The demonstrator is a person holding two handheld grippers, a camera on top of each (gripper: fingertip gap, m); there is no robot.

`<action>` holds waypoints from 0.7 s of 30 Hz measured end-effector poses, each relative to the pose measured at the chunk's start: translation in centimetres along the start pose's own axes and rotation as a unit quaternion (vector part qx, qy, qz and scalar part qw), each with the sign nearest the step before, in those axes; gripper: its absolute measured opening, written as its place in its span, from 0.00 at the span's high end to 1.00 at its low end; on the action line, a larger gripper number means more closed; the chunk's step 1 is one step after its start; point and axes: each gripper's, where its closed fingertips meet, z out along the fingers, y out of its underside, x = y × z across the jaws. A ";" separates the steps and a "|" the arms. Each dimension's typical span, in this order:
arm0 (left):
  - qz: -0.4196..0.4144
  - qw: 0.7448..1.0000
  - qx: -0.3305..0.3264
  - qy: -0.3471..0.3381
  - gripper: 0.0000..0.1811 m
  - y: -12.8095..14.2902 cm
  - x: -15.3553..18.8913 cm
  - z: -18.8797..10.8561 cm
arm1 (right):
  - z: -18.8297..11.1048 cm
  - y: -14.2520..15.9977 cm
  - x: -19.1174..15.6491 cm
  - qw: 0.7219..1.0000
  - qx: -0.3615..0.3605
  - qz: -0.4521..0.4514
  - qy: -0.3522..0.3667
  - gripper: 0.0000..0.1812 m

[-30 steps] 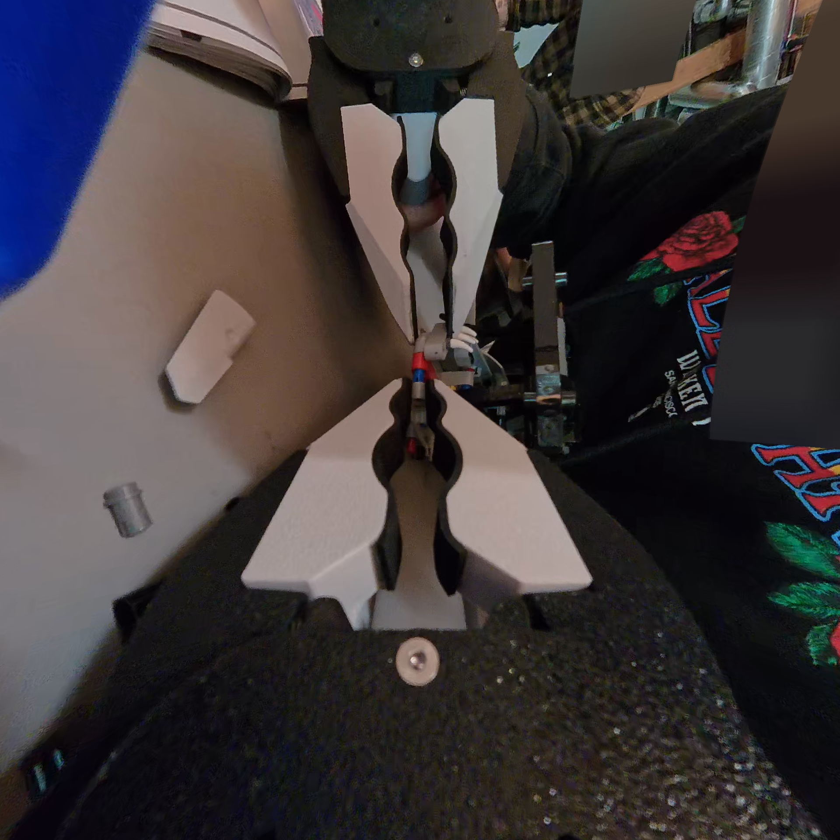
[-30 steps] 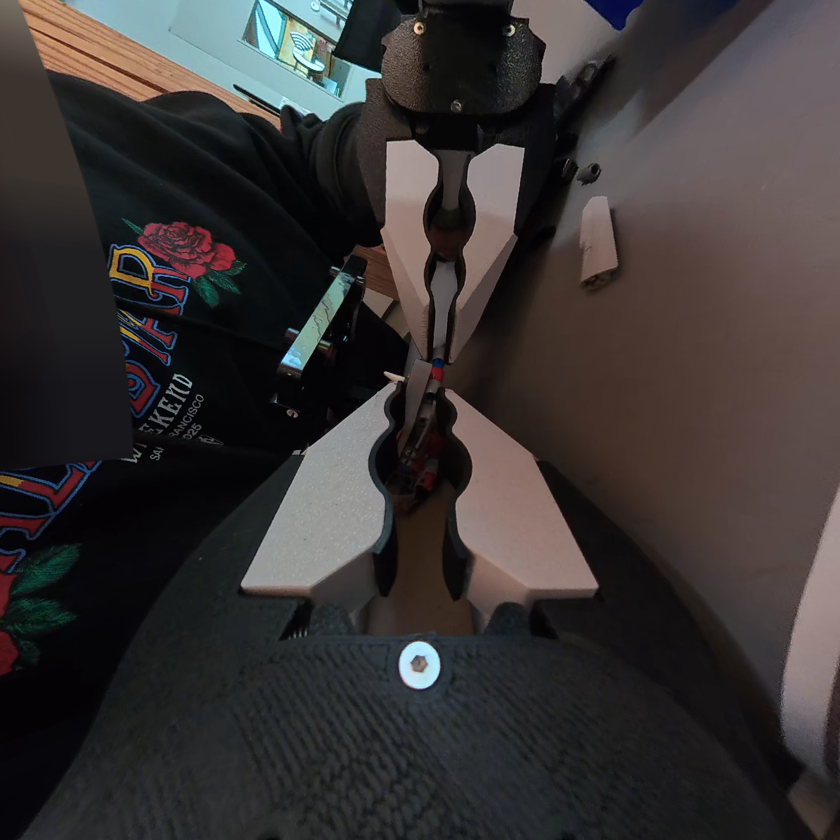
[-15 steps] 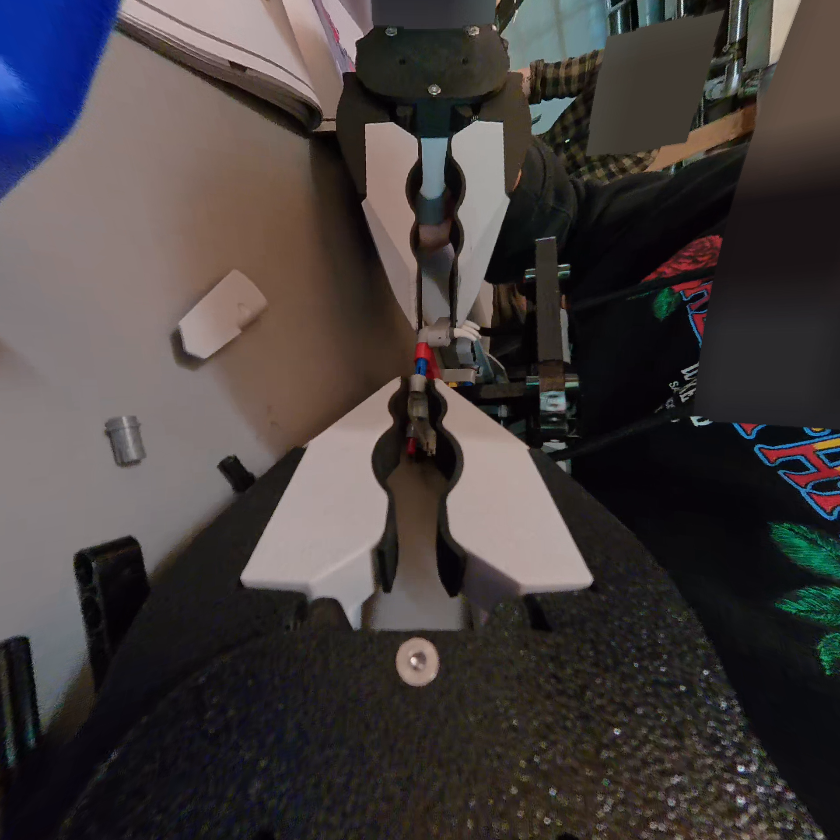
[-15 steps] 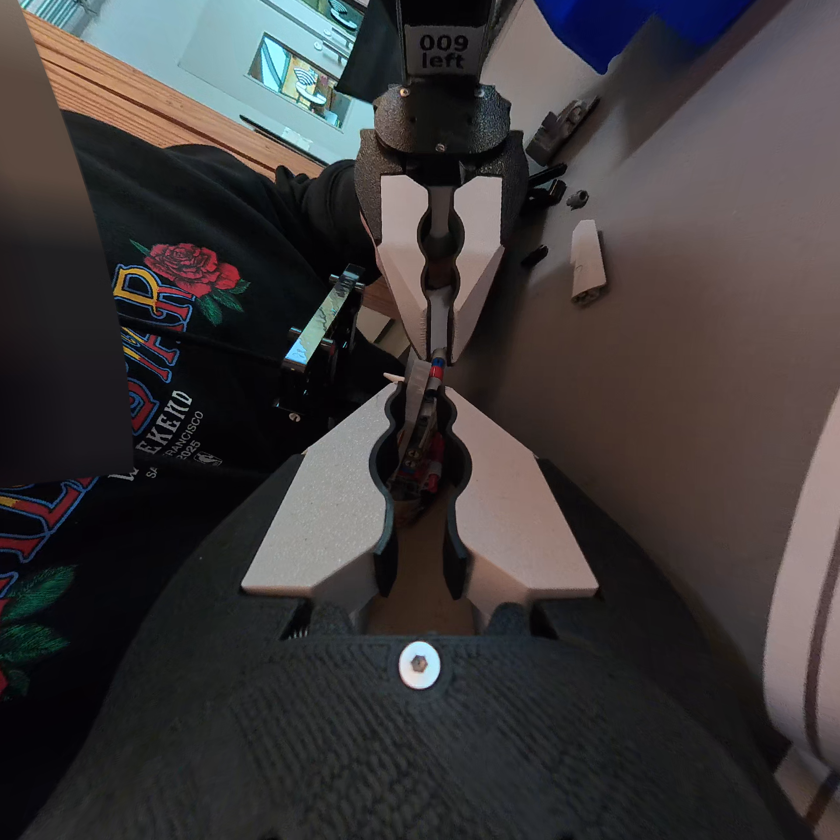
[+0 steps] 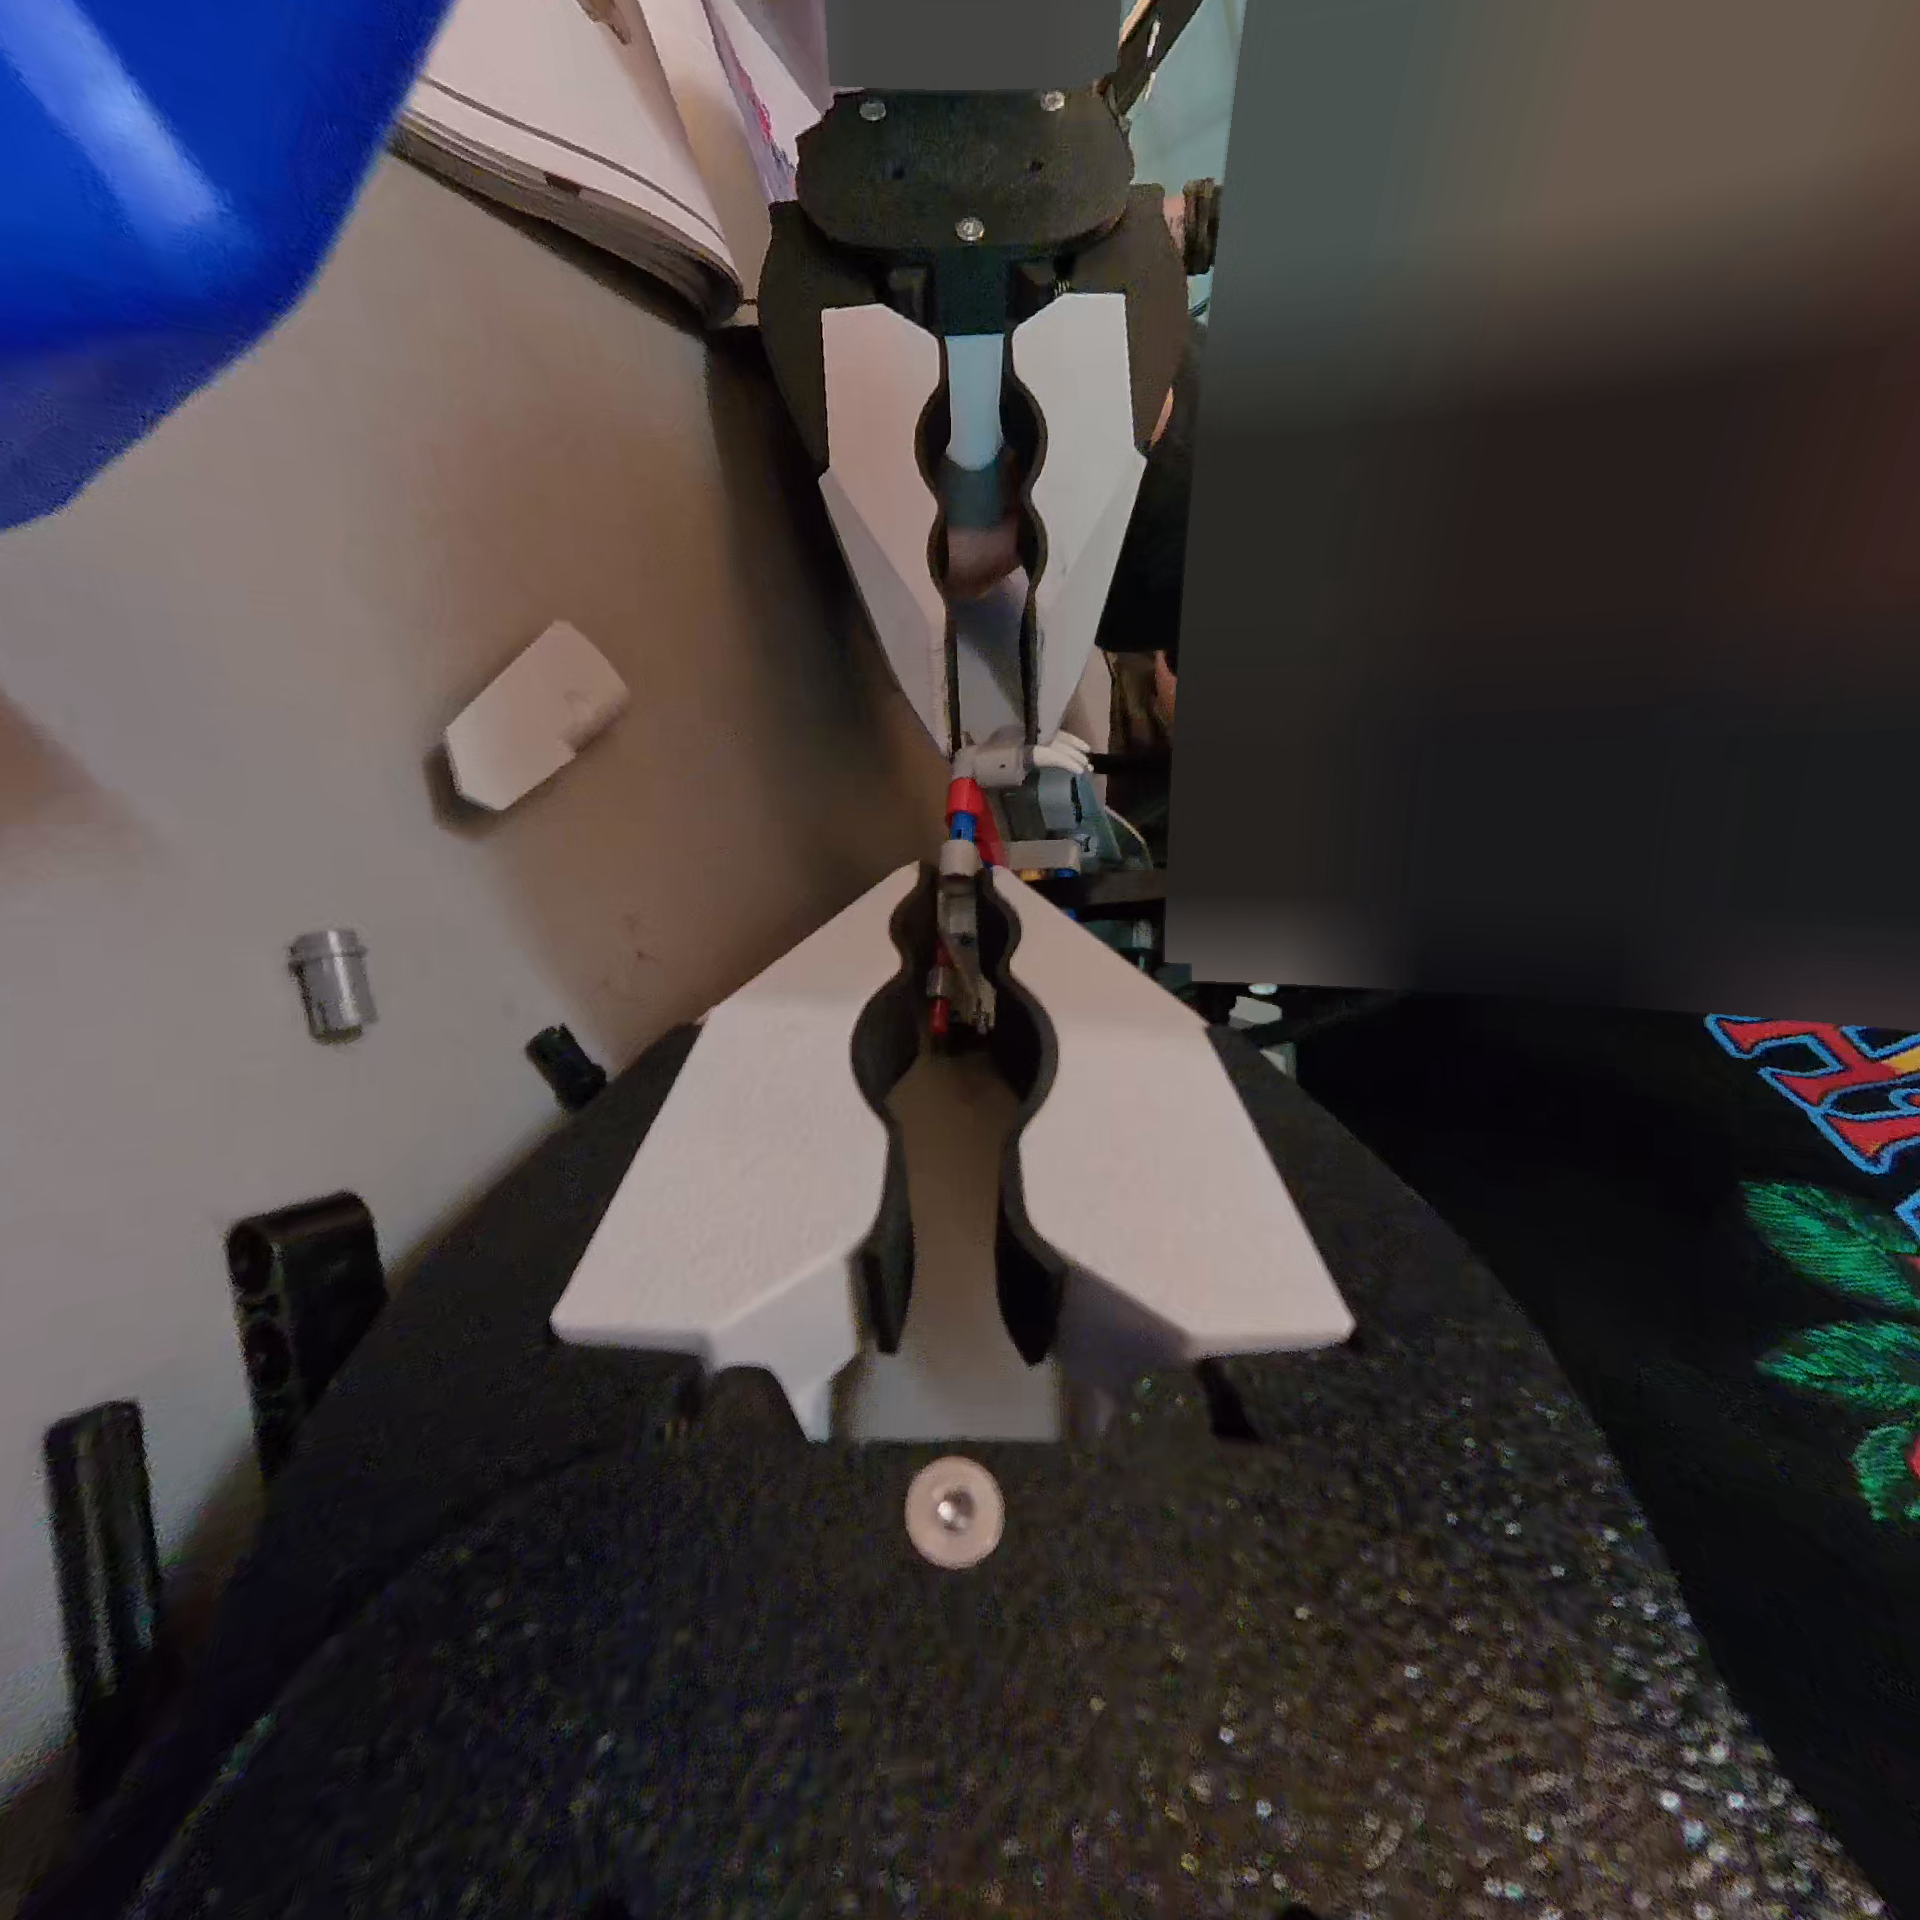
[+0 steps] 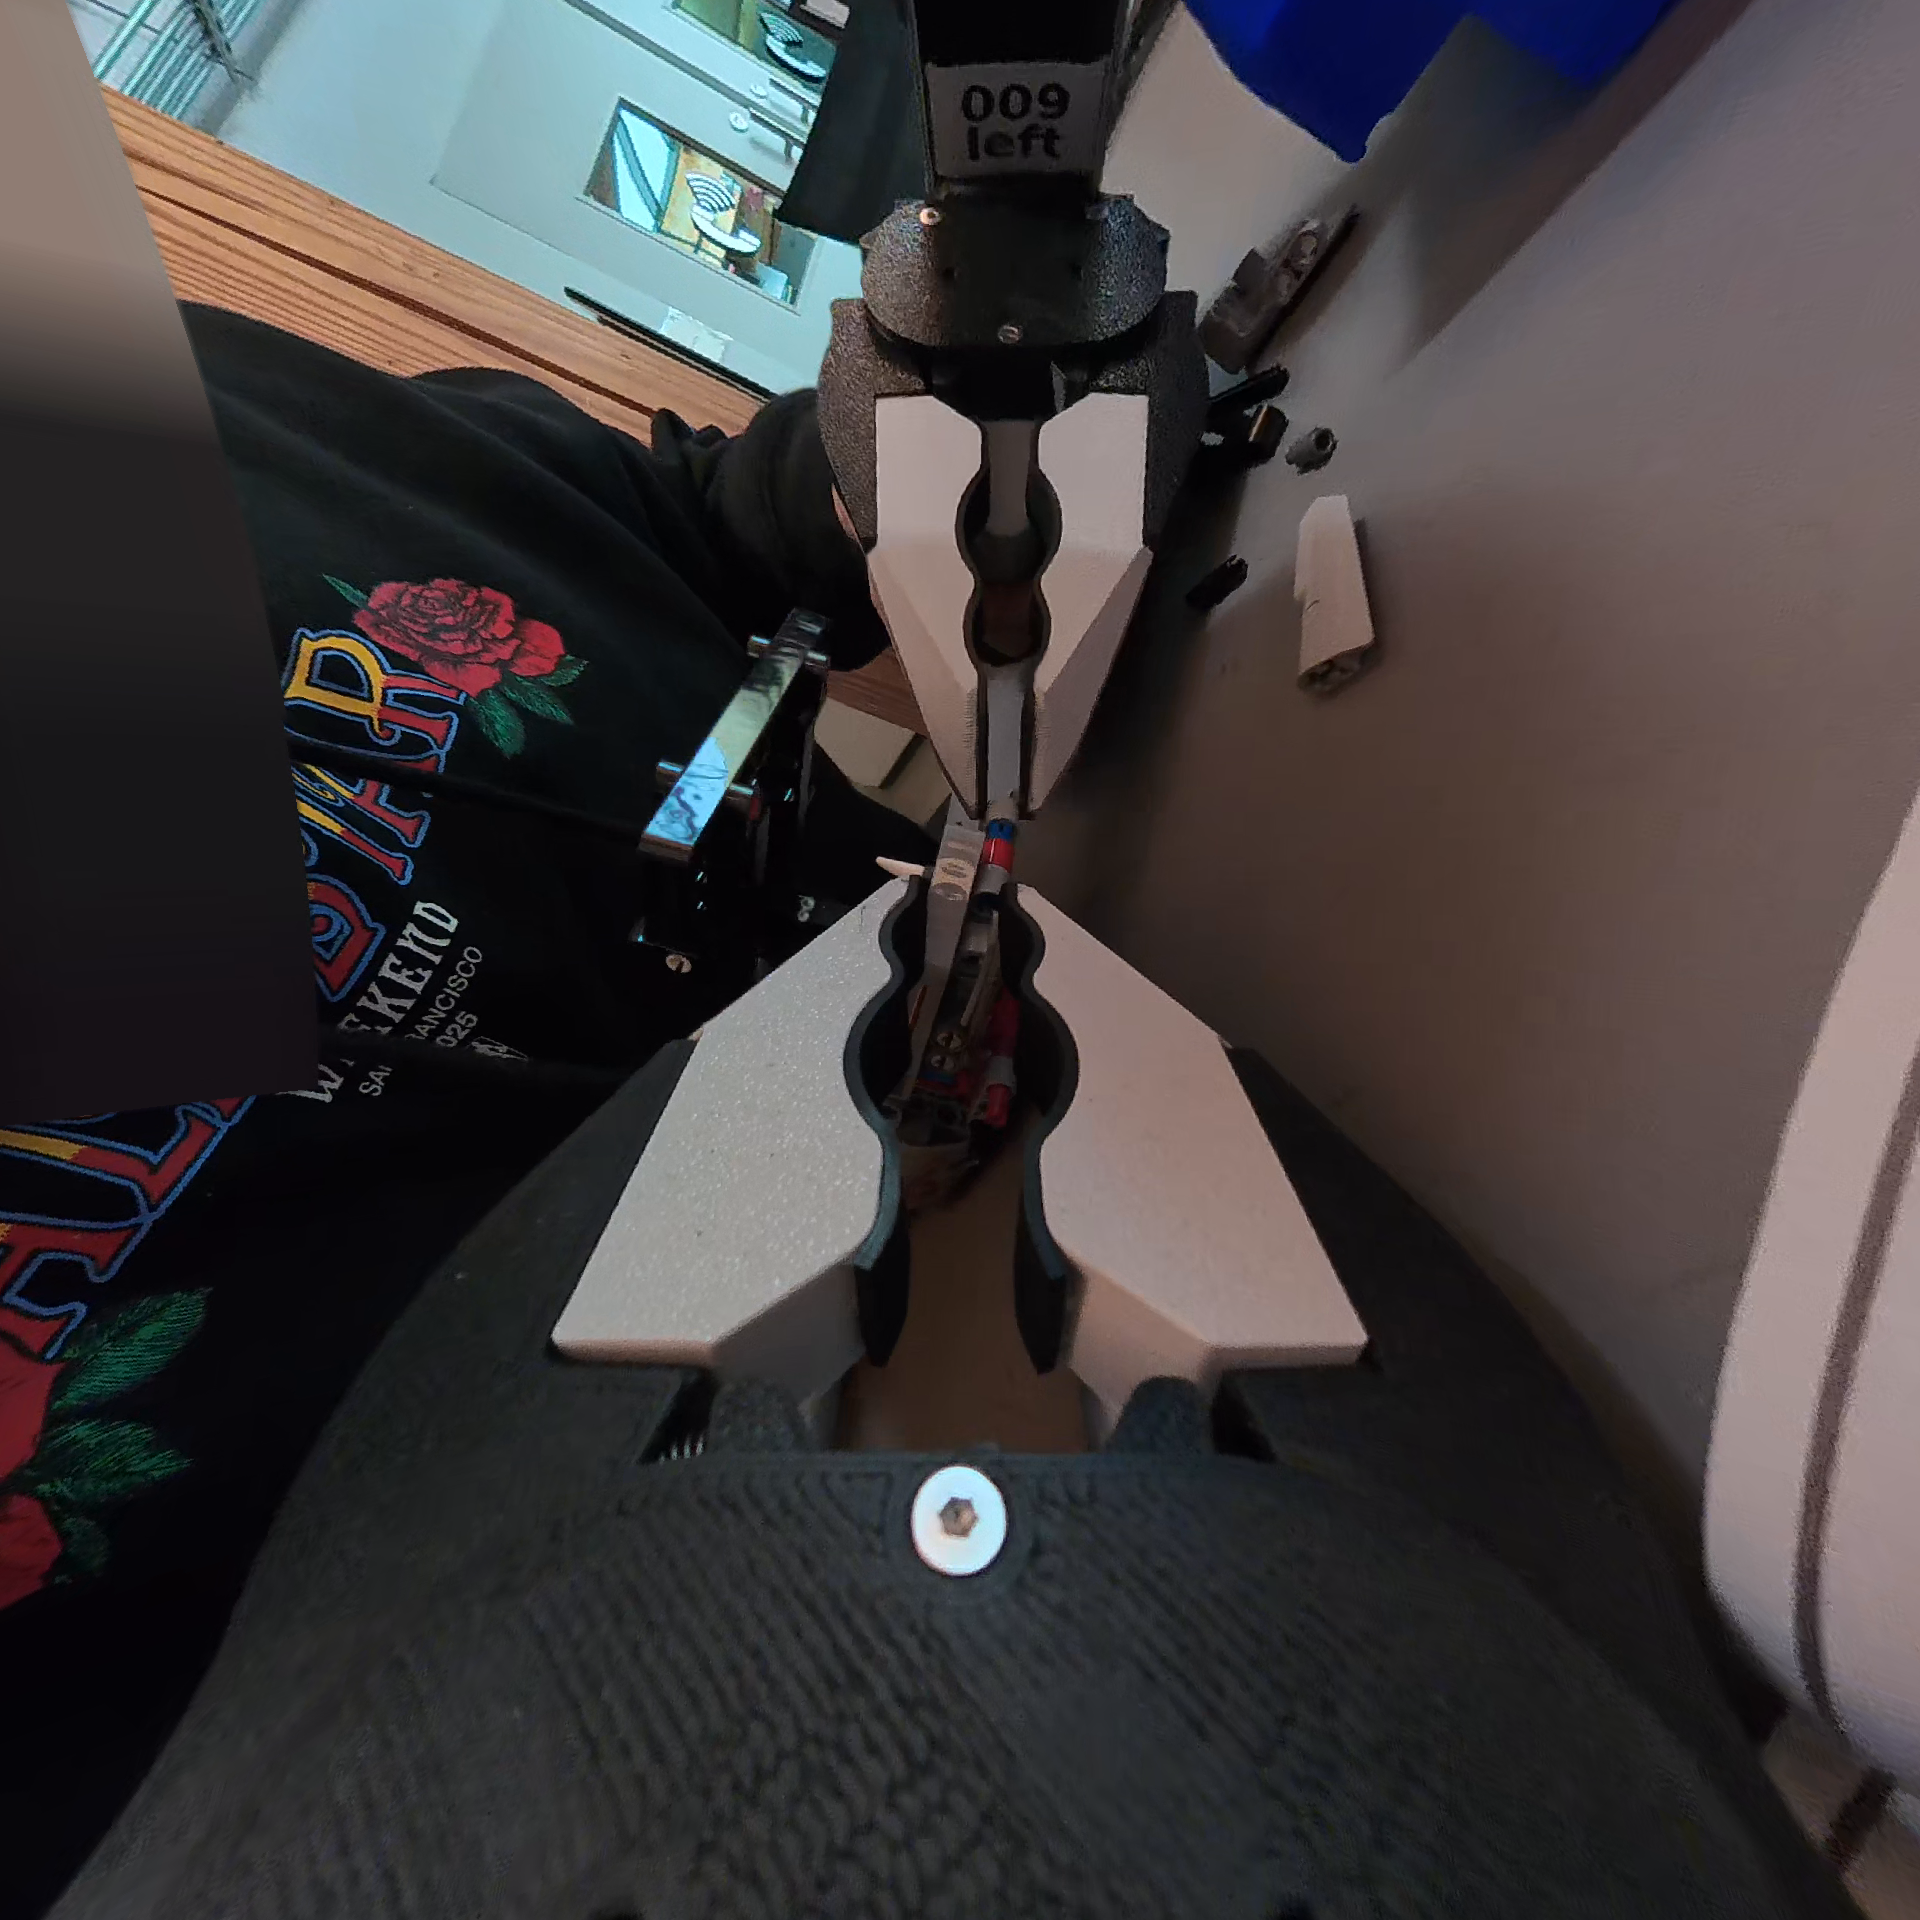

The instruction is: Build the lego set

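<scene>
The two grippers meet tip to tip above the table's edge, with a small lego assembly between them. In the left wrist view my left gripper (image 5: 961, 878) is shut on a thin grey piece with a red bit (image 5: 961, 935). The right gripper (image 5: 987, 743) comes in from the top. A red and blue pin (image 5: 964, 808) and grey parts (image 5: 1044, 800) sit between the tips. In the right wrist view my right gripper (image 6: 961, 894) is shut on the grey, red and blue assembly (image 6: 961, 1008). The left gripper (image 6: 997, 812) pinches its pin end (image 6: 1000, 840).
On the grey table (image 5: 312, 727) lie a white curved panel (image 5: 535, 717), also in the right wrist view (image 6: 1333, 592), a grey cylinder (image 5: 332, 982), a black pin (image 5: 564, 1062) and black beams (image 5: 296, 1309). A booklet (image 5: 603, 156) and a blue object (image 5: 156, 208) lie behind. A person's black shirt (image 6: 447, 727) is close. My two grippers' fingertips are within a few centimetres of each other. My left tips are roughly 9 centimeters from the grey cylinder (image 5: 332, 982). It turns up in the right wrist view (image 6: 1316, 429) as well.
Both grippers stay shut tip to tip on the assembly. The pair has shifted and tilted over the table; black beams have come into the left wrist view at lower left.
</scene>
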 end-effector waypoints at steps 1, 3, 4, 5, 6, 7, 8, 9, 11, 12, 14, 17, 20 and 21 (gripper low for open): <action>0.004 1.000 -0.001 -0.002 0.98 0.0 0.0 0.0 | 0.1 0.0 0.1 1.000 -0.001 0.000 0.002 0.93; 0.011 1.000 -0.009 -0.005 0.98 0.2 0.0 0.0 | 0.1 0.2 0.1 1.000 -0.007 0.000 0.003 0.93; 0.013 1.000 -0.009 -0.007 0.98 0.1 0.0 0.1 | 0.1 0.2 0.1 1.000 -0.007 -0.002 0.005 0.93; 0.013 1.000 -0.012 -0.007 0.98 0.2 0.0 0.2 | 0.1 0.3 0.1 1.000 -0.010 -0.005 0.005 0.93; 0.012 1.000 -0.015 -0.008 0.98 0.2 -0.1 0.2 | 0.1 0.3 0.2 1.000 -0.012 -0.005 0.009 0.93; 0.011 1.000 -0.018 -0.009 0.98 0.2 -0.1 0.3 | 0.1 0.4 0.2 1.000 -0.015 -0.008 0.010 0.93; 0.009 1.000 -0.021 -0.007 0.98 0.2 -0.1 0.3 | 0.1 0.5 0.2 1.000 -0.019 -0.007 0.008 0.93; 0.009 1.000 -0.022 -0.008 0.98 0.2 -0.1 0.4 | 0.0 0.5 0.2 1.000 -0.023 -0.008 0.008 0.94; 0.010 0.999 -0.031 -0.005 0.98 0.3 -0.1 0.6 | 0.0 0.7 0.1 0.999 -0.033 -0.013 0.006 0.94; 0.008 0.999 -0.035 0.000 0.98 0.2 0.0 0.7 | -0.1 0.8 0.1 0.999 -0.036 -0.012 0.003 0.94; 0.008 0.999 -0.049 0.008 0.98 0.3 0.0 0.8 | -0.1 0.9 0.1 0.999 -0.042 -0.015 0.001 0.94; 0.006 0.998 -0.063 0.014 0.98 0.3 0.0 1.0 | -0.2 0.9 0.1 0.999 -0.043 -0.015 0.000 0.94; -0.005 0.997 -0.072 0.022 0.98 0.4 0.1 1.1 | -0.1 0.9 -0.1 0.999 -0.043 -0.019 -0.003 0.95; -0.006 0.997 -0.068 0.023 0.98 0.2 0.1 1.2 | 0.0 0.9 -0.4 0.999 -0.043 -0.028 -0.009 0.97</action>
